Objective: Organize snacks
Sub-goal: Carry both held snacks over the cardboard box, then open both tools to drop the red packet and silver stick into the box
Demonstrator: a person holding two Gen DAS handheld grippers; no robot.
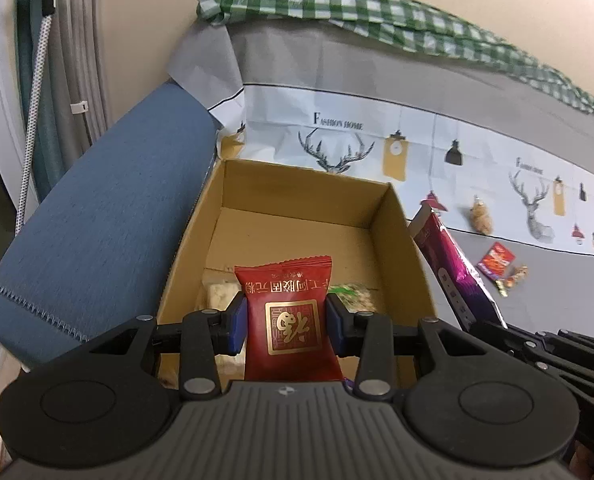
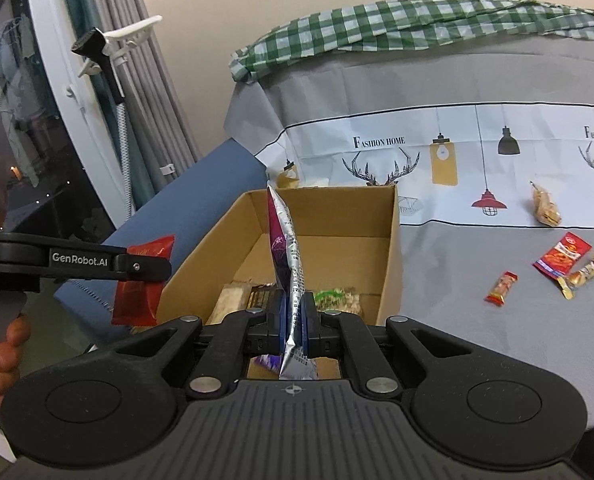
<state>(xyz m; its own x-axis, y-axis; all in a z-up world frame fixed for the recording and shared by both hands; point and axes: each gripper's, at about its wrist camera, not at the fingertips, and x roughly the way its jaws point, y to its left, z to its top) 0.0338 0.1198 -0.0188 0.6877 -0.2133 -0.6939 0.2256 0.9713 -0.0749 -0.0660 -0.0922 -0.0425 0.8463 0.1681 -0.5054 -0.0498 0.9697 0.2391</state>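
Observation:
My left gripper (image 1: pixel 287 324) is shut on a red snack packet (image 1: pixel 285 284), which hangs over the near edge of an open cardboard box (image 1: pixel 393 216). In the right wrist view the same packet (image 2: pixel 137 292) is beside the box's left wall (image 2: pixel 201 256). My right gripper (image 2: pixel 293 320) is shut on a purple and silver packet (image 2: pixel 287 256) that stands upright over the box's near end. That packet (image 1: pixel 453 264) appears just right of the box in the left wrist view. Several wrapped snacks (image 2: pixel 333 298) lie on the box floor.
Loose snacks lie on the grey deer-print cloth (image 2: pixel 477 360) right of the box: a red packet (image 2: pixel 561 256), a small orange bar (image 2: pixel 501 288), a gold candy (image 2: pixel 583 276) and a brown bag (image 2: pixel 545 208). A blue cushion (image 1: pixel 97 232) flanks the box's left side.

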